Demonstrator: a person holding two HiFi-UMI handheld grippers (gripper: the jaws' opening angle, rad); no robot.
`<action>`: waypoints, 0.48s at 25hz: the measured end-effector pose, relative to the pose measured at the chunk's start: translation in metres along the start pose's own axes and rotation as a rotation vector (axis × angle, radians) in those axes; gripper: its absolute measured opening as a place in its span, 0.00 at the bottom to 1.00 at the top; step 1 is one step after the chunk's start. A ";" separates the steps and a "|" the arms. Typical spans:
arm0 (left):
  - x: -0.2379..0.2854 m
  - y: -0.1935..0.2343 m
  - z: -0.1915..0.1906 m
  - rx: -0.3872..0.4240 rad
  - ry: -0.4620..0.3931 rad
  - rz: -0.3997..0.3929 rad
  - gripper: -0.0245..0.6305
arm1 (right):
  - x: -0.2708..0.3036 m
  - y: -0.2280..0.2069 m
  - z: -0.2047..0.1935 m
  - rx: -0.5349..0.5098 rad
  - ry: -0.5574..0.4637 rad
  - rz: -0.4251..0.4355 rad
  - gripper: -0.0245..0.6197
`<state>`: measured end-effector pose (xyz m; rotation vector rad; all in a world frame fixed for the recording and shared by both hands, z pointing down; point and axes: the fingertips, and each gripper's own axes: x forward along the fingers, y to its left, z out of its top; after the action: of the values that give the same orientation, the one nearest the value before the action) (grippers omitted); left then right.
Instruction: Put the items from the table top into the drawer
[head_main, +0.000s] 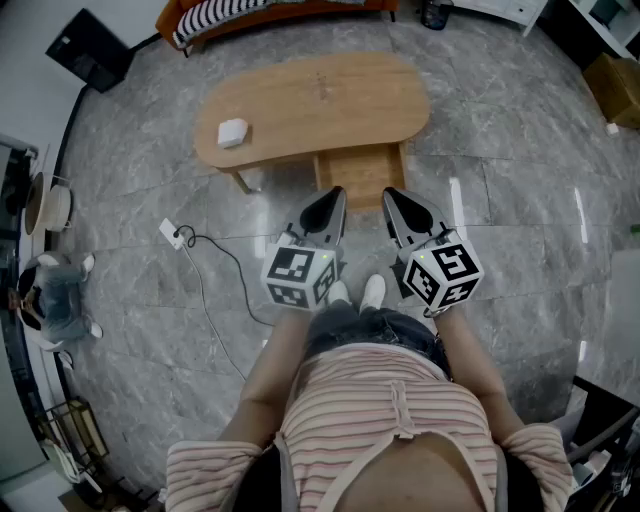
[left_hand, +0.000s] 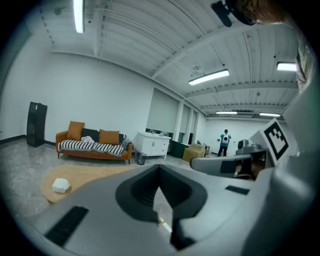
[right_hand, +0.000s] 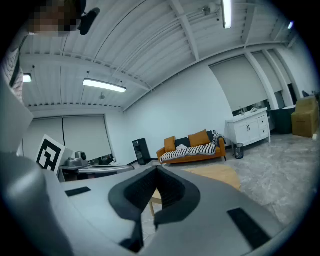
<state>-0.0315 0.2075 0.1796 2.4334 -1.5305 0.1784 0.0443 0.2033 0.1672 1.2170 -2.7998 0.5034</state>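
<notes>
A small white item (head_main: 232, 132) lies on the left end of the oval wooden table (head_main: 330, 100); the left gripper view shows it low at the left (left_hand: 61, 185). A wooden drawer (head_main: 360, 172) sticks out from the table's near side. My left gripper (head_main: 327, 205) and right gripper (head_main: 397, 205) hover side by side just short of the drawer, above the floor. Both point toward the table. The left gripper (left_hand: 160, 172) is shut with nothing in it. The right gripper (right_hand: 156, 172) also has its tips together and holds nothing.
A white power strip (head_main: 172, 234) with a black cable lies on the marble floor left of me. An orange sofa (left_hand: 94, 145) and a white cabinet (left_hand: 152, 145) stand beyond the table. A cardboard box (head_main: 612, 88) sits far right, and a person (left_hand: 225, 141) stands far off.
</notes>
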 end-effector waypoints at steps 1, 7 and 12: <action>0.002 -0.001 0.000 -0.003 0.000 0.002 0.06 | -0.001 -0.002 0.000 0.000 0.002 0.001 0.05; 0.008 -0.003 -0.006 -0.021 0.021 0.029 0.06 | -0.009 -0.019 0.000 0.018 -0.001 -0.010 0.05; 0.009 0.009 -0.014 -0.051 0.030 0.064 0.06 | -0.008 -0.032 -0.001 0.006 0.002 -0.013 0.05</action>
<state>-0.0349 0.2001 0.1963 2.3338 -1.5812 0.1855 0.0725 0.1885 0.1758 1.2336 -2.7891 0.5130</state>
